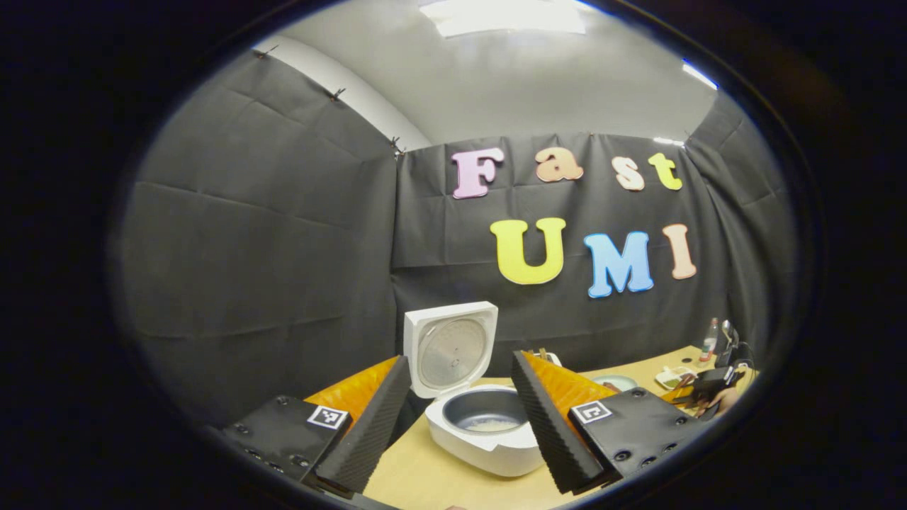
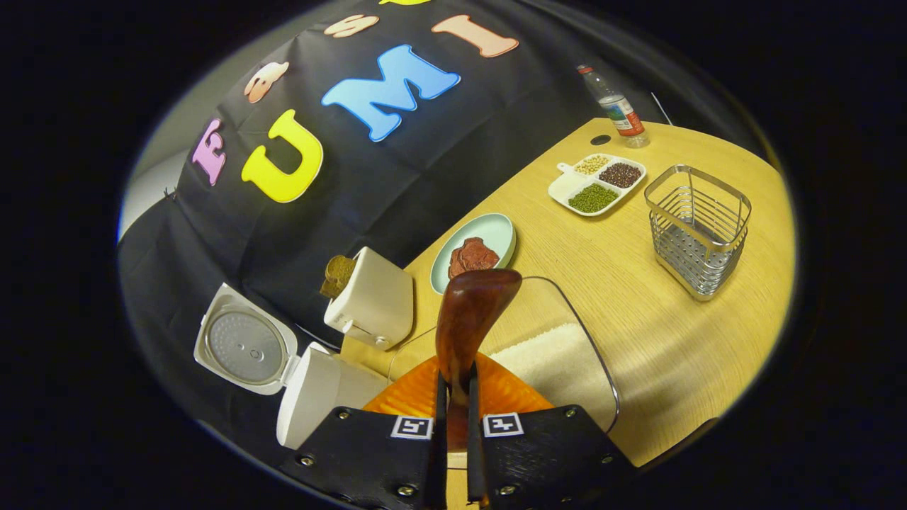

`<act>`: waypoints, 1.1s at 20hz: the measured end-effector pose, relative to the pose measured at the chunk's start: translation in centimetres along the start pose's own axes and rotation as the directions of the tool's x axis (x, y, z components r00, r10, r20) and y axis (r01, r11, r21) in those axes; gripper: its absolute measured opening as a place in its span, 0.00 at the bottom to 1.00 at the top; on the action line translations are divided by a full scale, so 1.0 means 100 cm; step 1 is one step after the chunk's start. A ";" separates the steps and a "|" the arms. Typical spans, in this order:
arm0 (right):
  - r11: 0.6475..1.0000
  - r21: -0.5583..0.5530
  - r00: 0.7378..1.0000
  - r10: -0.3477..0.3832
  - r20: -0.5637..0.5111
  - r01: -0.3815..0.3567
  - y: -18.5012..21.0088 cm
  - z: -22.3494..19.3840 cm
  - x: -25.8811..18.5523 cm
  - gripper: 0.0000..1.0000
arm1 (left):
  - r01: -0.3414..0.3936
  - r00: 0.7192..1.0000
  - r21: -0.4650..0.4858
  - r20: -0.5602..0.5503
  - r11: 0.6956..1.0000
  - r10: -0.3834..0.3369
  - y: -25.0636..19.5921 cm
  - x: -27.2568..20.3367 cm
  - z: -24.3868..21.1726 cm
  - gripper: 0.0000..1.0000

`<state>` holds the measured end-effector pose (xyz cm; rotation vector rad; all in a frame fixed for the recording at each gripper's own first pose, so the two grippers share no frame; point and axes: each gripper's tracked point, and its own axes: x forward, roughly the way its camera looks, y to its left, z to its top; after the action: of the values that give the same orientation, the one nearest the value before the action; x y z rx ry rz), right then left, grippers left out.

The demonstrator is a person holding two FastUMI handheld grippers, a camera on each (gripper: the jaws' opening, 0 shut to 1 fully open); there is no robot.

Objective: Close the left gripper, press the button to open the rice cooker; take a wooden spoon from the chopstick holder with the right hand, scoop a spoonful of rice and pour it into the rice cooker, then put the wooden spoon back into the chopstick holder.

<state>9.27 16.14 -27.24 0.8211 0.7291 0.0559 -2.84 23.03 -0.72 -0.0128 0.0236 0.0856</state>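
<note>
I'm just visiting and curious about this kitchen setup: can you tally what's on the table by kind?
Appliances: 2, the rice cooker and toaster.
Dishes: 3, the green plate, divided tray and clear rice container.
Bottles: 1, the bottle.
Wire holders: 1, the chopstick holder.
Spoons: 1, the wooden spoon, gripped in the right gripper.
Total: 8.

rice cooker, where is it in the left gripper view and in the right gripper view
Left gripper view: the rice cooker stands at lower centre between the left hand-held gripper's open fingers, lid up, a little rice in the pot.
Right gripper view: the rice cooker sits at lower left, lid swung open, left of the right hand-held gripper shut on the wooden spoon.
Shared landmark: the pale green plate.
</note>
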 end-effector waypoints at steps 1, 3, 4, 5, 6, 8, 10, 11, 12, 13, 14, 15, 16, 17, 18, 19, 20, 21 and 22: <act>1.000 0.023 1.000 0.012 0.010 -0.012 0.002 0.008 -0.003 0.12 | 0.003 1.000 0.001 0.002 1.000 -0.003 -0.004 0.000 0.001 1.00; 0.997 0.070 0.999 0.039 0.024 -0.041 0.009 0.019 -0.009 0.12 | 0.011 1.000 0.000 0.004 1.000 -0.011 -0.008 0.000 0.003 0.99; 0.994 0.096 0.998 0.055 0.028 -0.057 0.013 0.025 -0.012 0.12 | 0.013 1.000 0.001 0.008 1.000 -0.013 -0.011 -0.001 0.005 1.00; 0.990 0.120 0.997 0.073 0.037 -0.077 0.019 0.031 -0.016 0.12 | 0.016 1.000 0.000 0.013 1.000 -0.016 -0.012 -0.002 0.007 0.96; 0.986 0.138 0.995 0.088 0.046 -0.093 0.025 0.036 -0.018 0.12 | 0.017 1.000 -0.001 0.019 1.000 -0.017 -0.013 -0.003 0.009 0.99; 0.979 0.161 0.992 0.115 0.056 -0.123 0.035 0.043 -0.022 0.12 | 0.018 1.000 -0.004 0.022 1.000 -0.018 -0.012 -0.004 0.009 0.99; 0.975 0.167 0.988 0.138 0.065 -0.147 0.049 0.047 -0.026 0.11 | 0.018 1.000 -0.006 0.020 1.000 -0.018 -0.011 -0.006 0.009 0.99; 0.971 0.172 0.986 0.154 0.069 -0.163 0.057 0.049 -0.028 0.11 | 0.016 1.000 -0.005 0.019 1.000 -0.016 -0.010 -0.006 0.005 0.99; 0.966 0.181 0.982 0.174 0.072 -0.184 0.066 0.051 -0.029 0.12 | 0.012 1.000 -0.004 0.018 1.000 -0.012 -0.007 -0.008 0.005 1.00; 0.958 0.198 0.978 0.197 0.069 -0.207 0.077 0.051 -0.030 0.12 | 0.009 1.000 -0.005 0.018 1.000 -0.009 -0.005 -0.008 0.004 1.00; 0.951 0.212 0.974 0.217 0.064 -0.226 0.087 0.051 -0.030 0.11 | 0.004 1.000 -0.005 0.017 1.000 -0.004 -0.001 -0.009 0.004 0.96; 0.944 0.221 0.969 0.238 0.064 -0.246 0.098 0.052 -0.030 0.11 | -0.003 1.000 -0.005 0.015 1.000 0.003 0.003 -0.011 0.001 0.99; 0.941 0.218 0.966 0.252 0.063 -0.260 0.107 0.052 -0.029 0.11 | -0.012 1.000 -0.008 0.013 1.000 0.012 0.007 -0.014 0.000 0.99; 0.940 0.209 0.963 0.264 0.061 -0.270 0.114 0.051 -0.028 0.11 | -0.020 1.000 -0.011 0.013 1.000 0.021 0.012 -0.016 0.000 0.99; 0.939 0.201 0.960 0.273 0.058 -0.279 0.124 0.050 -0.026 0.11 | -0.031 0.999 -0.013 0.011 0.999 0.031 0.017 -0.018 -0.001 1.00; 0.937 0.193 0.957 0.286 0.054 -0.291 0.133 0.047 -0.024 0.11 | -0.041 0.999 -0.013 0.010 0.999 0.041 0.023 -0.020 -0.003 0.98; 0.934 0.190 0.953 0.299 0.050 -0.303 0.143 0.045 -0.021 0.11 | -0.052 0.999 -0.013 0.006 0.999 0.052 0.029 -0.022 -0.006 0.95; 0.930 0.189 0.949 0.314 0.041 -0.315 0.153 0.041 -0.019 0.11 | -0.062 0.998 -0.014 0.002 0.998 0.062 0.034 -0.024 -0.009 0.93; 0.927 0.188 0.945 0.325 0.035 -0.326 0.162 0.038 -0.015 0.12 | -0.071 0.997 -0.015 -0.004 0.997 0.071 0.039 -0.027 -0.010 0.95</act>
<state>14.06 24.46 -13.59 1.1226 0.5942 0.2867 -5.85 26.63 -1.74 -0.0269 0.0266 0.1566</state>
